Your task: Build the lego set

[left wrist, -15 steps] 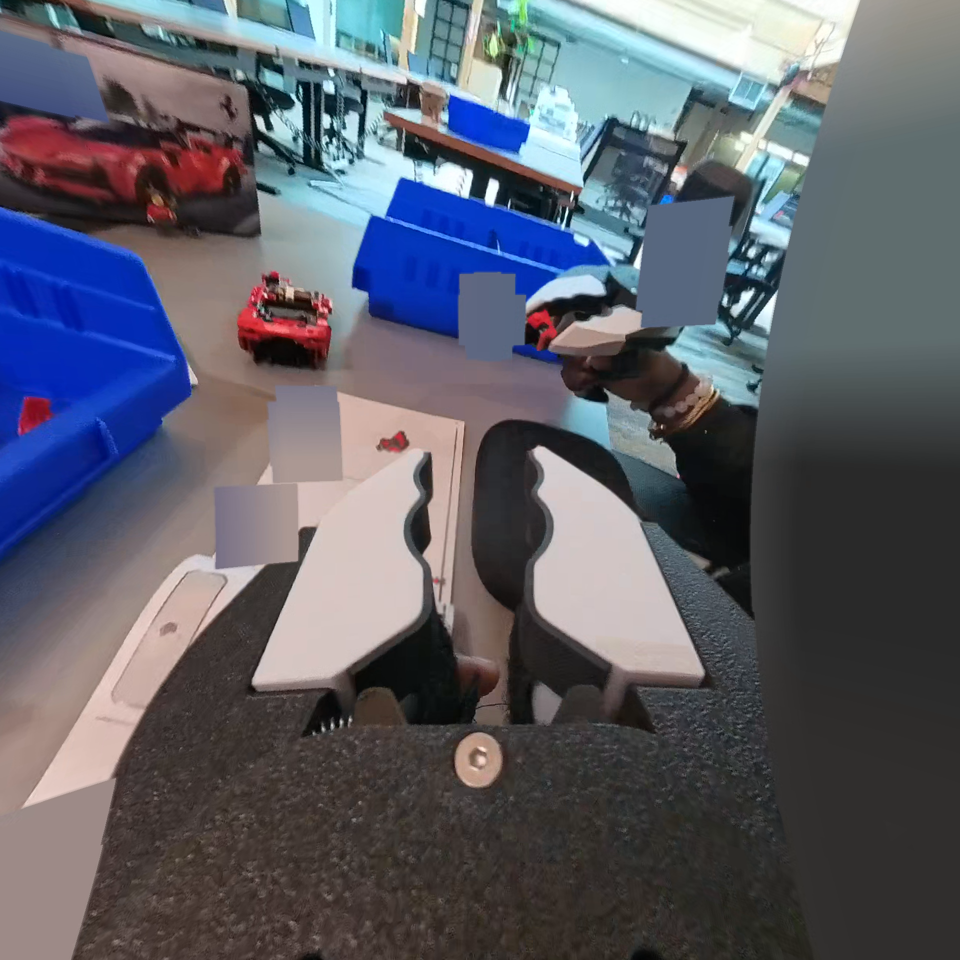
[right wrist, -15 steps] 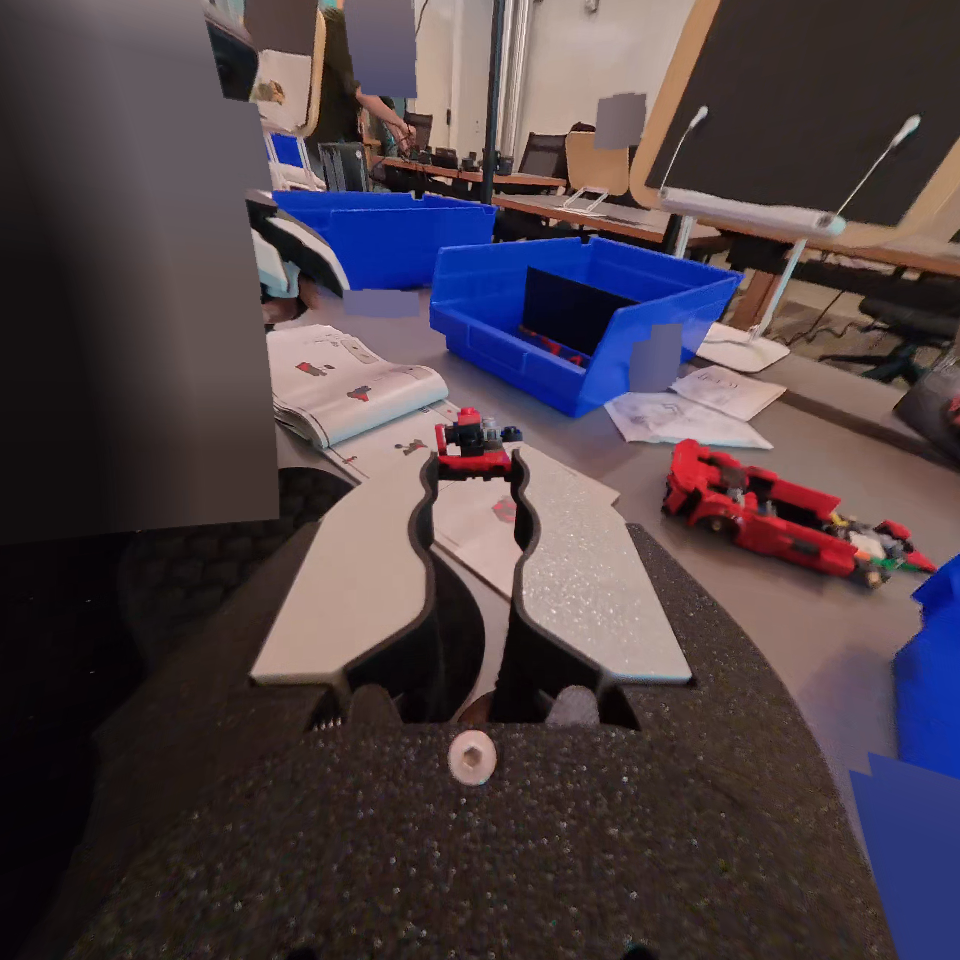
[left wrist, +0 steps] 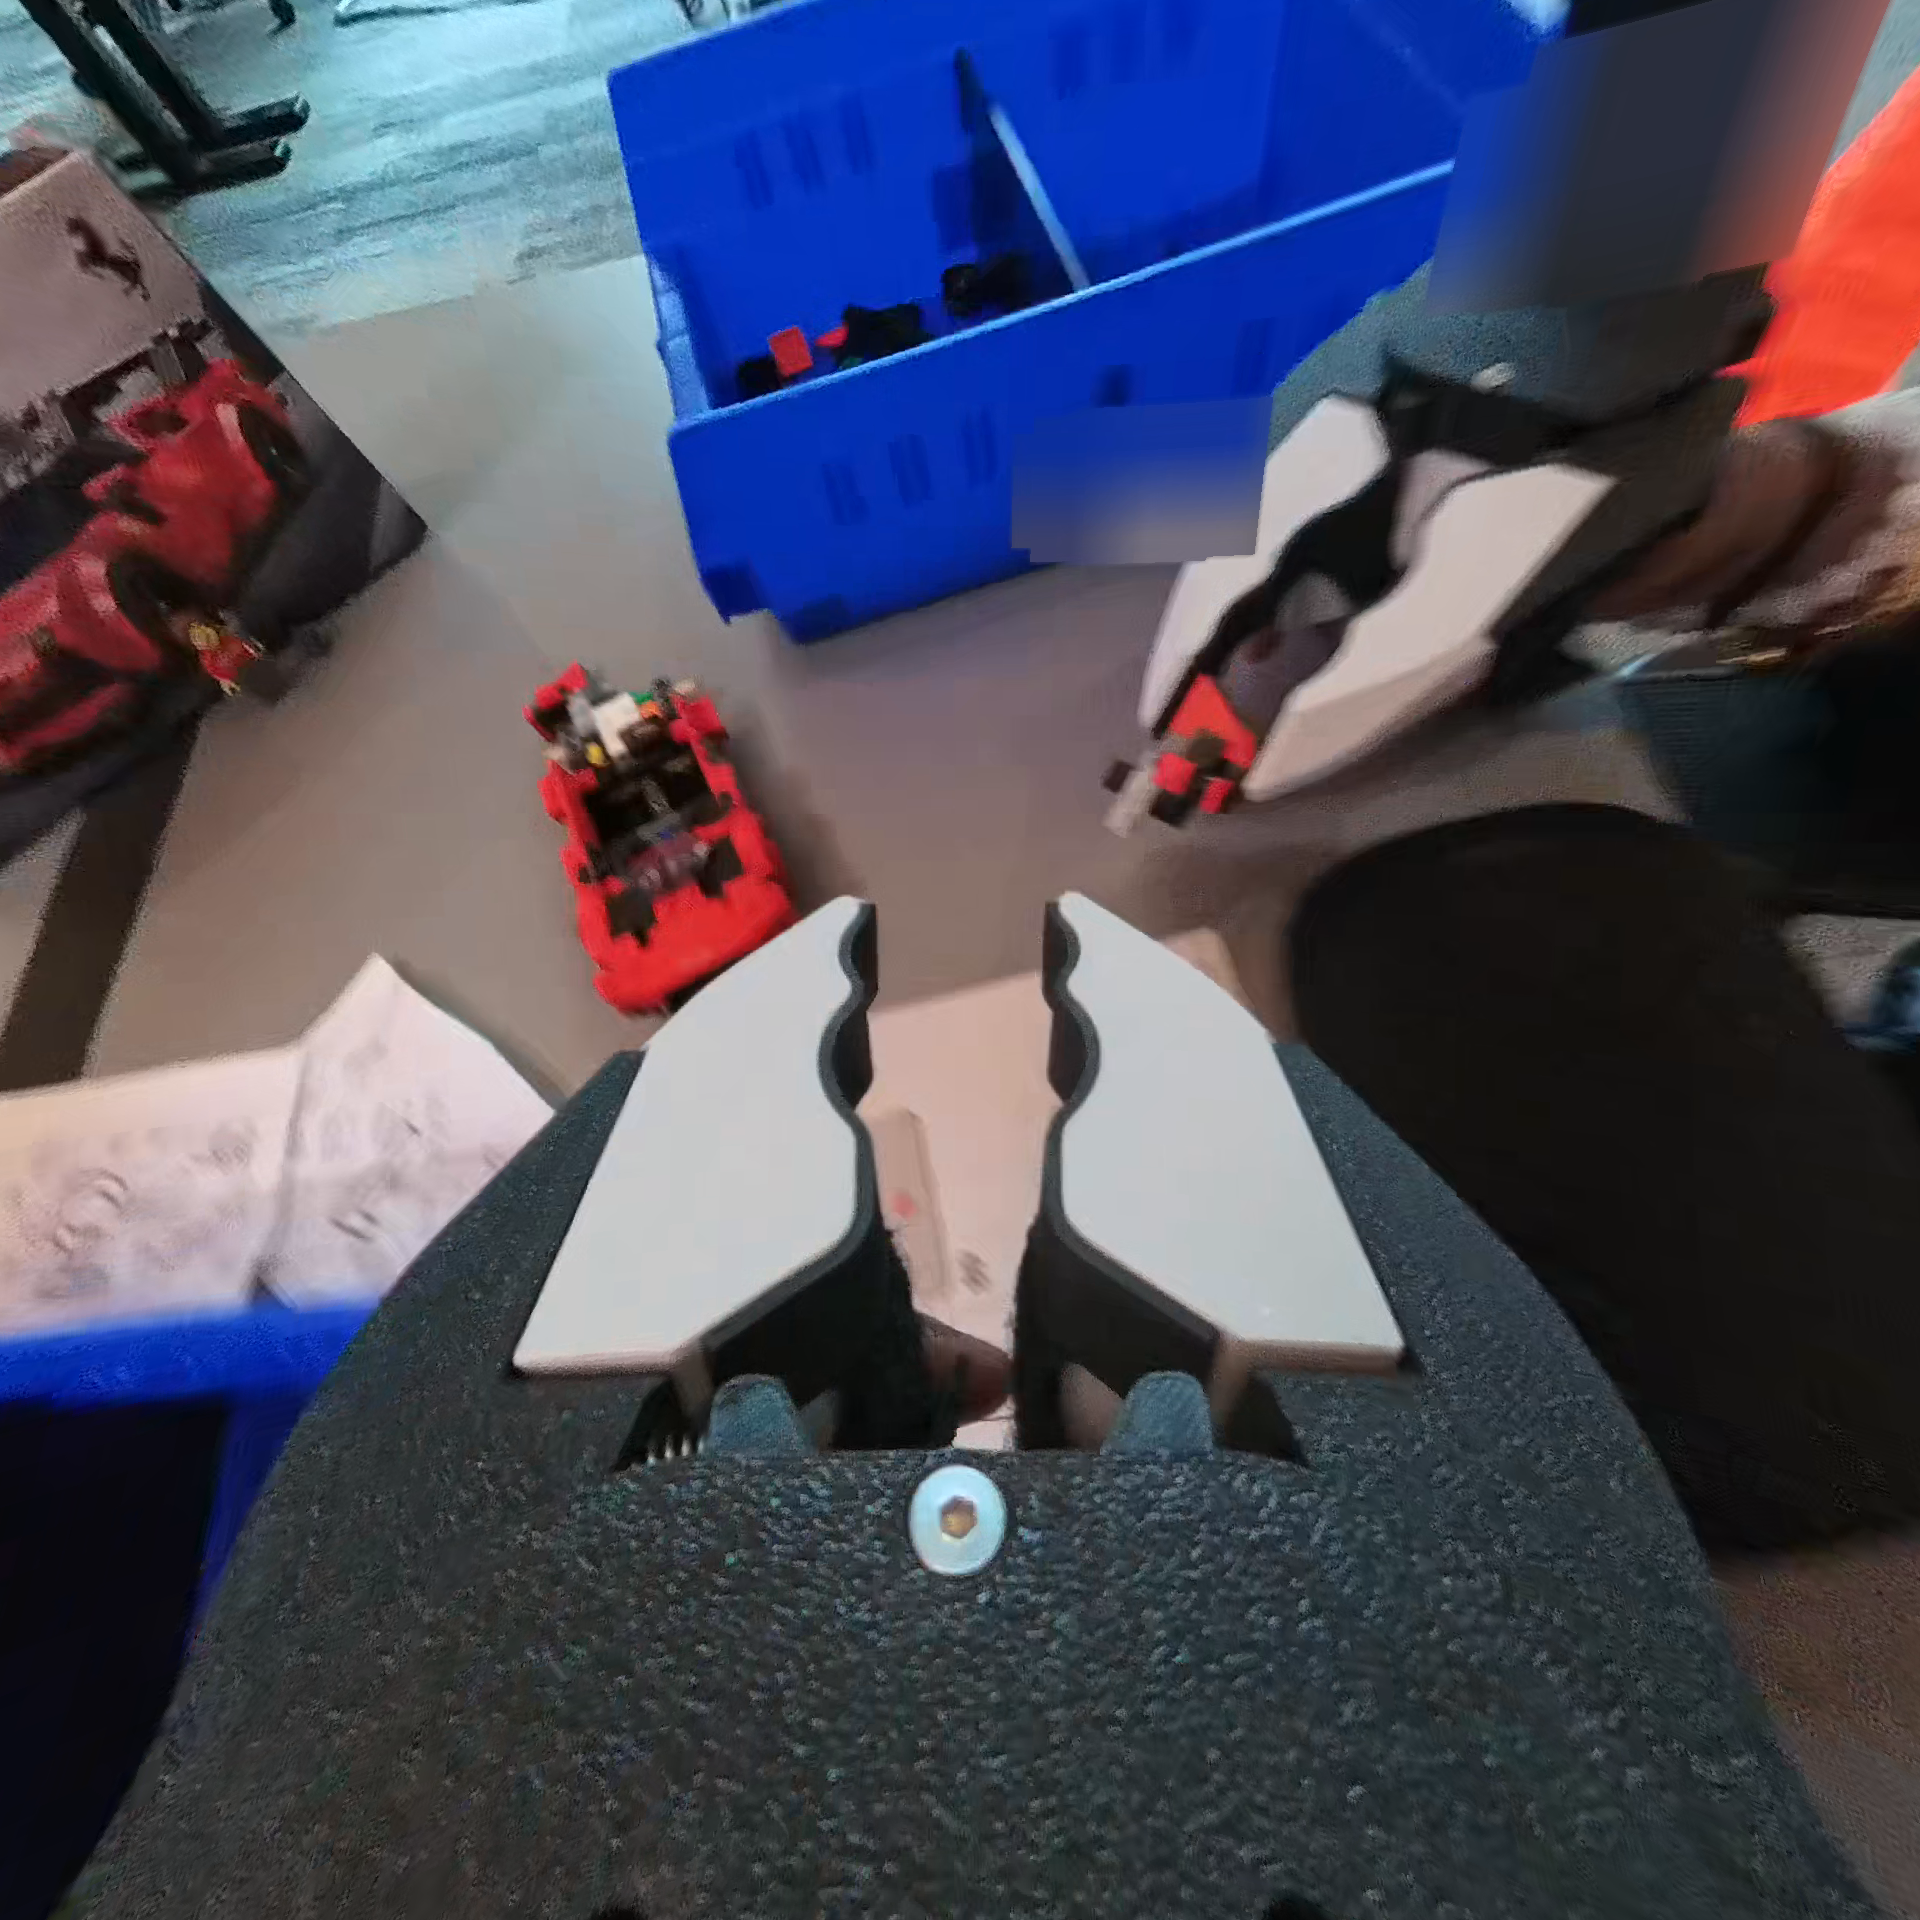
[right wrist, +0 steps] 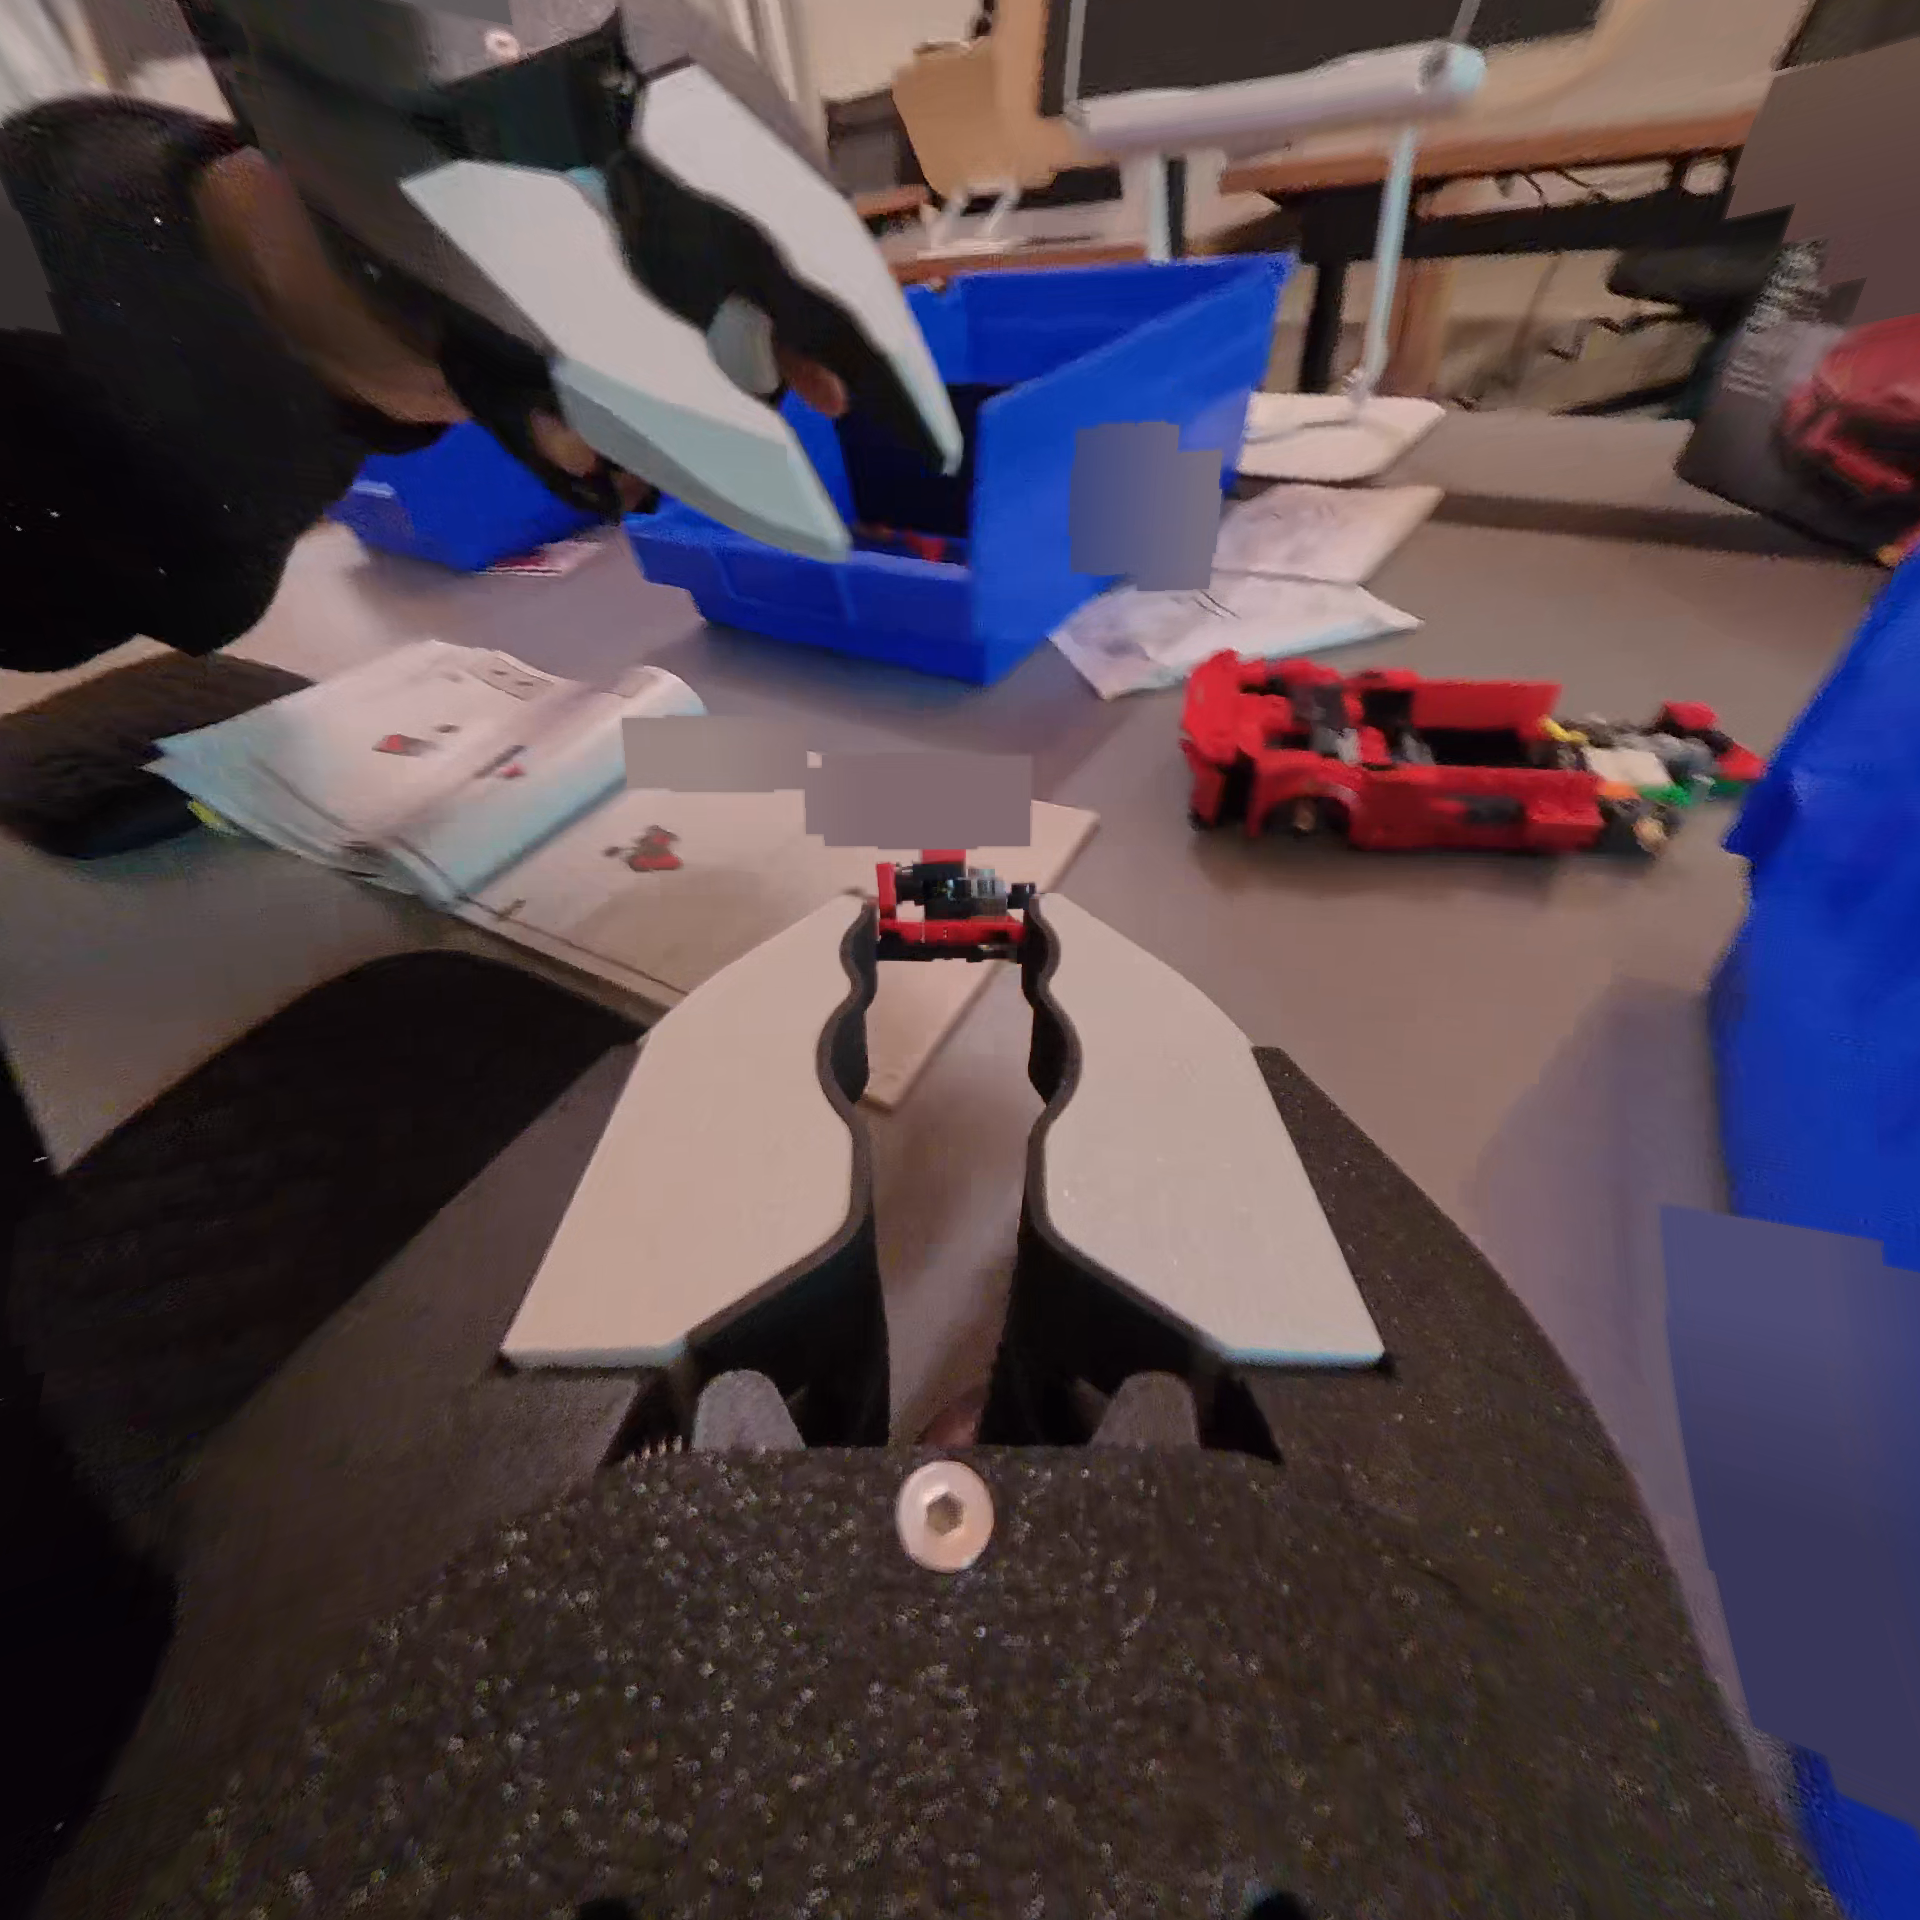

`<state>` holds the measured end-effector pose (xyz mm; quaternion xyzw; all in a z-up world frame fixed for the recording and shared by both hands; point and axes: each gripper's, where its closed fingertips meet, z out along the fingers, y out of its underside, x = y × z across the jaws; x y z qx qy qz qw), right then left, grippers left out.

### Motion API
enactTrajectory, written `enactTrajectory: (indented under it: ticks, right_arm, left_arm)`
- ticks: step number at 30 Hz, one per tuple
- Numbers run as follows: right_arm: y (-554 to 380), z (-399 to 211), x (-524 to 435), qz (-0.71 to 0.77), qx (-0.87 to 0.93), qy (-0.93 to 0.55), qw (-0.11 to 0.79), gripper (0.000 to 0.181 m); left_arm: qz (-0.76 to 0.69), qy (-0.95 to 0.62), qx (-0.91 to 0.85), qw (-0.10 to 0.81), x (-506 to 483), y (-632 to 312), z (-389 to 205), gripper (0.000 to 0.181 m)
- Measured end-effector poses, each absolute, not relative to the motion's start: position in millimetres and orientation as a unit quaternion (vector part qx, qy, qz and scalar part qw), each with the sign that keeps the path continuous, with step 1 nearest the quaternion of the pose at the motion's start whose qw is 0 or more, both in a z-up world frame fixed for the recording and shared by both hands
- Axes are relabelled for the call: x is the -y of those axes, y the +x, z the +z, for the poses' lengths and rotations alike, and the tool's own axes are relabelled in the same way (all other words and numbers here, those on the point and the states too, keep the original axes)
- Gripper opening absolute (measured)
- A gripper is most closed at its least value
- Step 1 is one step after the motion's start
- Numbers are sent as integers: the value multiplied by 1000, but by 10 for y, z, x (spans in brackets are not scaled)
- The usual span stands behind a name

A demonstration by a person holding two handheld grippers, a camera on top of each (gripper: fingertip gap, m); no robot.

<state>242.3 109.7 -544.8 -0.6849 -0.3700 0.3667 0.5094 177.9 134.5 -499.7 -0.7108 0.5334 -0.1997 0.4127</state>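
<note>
My right gripper (right wrist: 951, 920) is shut on a small red and black lego sub-assembly (right wrist: 951, 906), held above the open instruction booklet (right wrist: 436, 758). The same gripper with its piece (left wrist: 1195, 753) shows at the right of the left wrist view. My left gripper (left wrist: 956, 925) is open and empty, raised over the table; in the right wrist view it (right wrist: 899, 499) hangs at the upper left. The partly built red lego car (left wrist: 655, 842) lies on the grey table, also seen in the right wrist view (right wrist: 1444, 769) at the right.
A blue parts bin (left wrist: 935, 457) with loose pieces stands behind the car; it also shows in the right wrist view (right wrist: 935, 613). The set's box (left wrist: 135, 499) lies at the left. Loose paper sheets (right wrist: 1247, 613) and a white lamp base (right wrist: 1340, 431) sit farther back. About 9 cm separates my left fingertips from my right.
Both grippers have risen and tilted down toward the table. The left gripper's jaws have opened wider. The right gripper still holds the small piece.
</note>
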Motion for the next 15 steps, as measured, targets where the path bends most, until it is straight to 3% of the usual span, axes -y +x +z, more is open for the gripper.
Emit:
enactTrajectory:
  ticks: [7, 15]
  right_arm:
    - [2642, -5506, -1450, 353, 326, -719, 502, 27]
    - [2689, -5644, -1593, 293, 358, -740, 487, 27]
  left_arm:
    - [-108, -732, -574, 349, -2206, 2201, -5621, 26]
    - [-44, -730, -600, 323, -2430, 2157, -5969, 20]
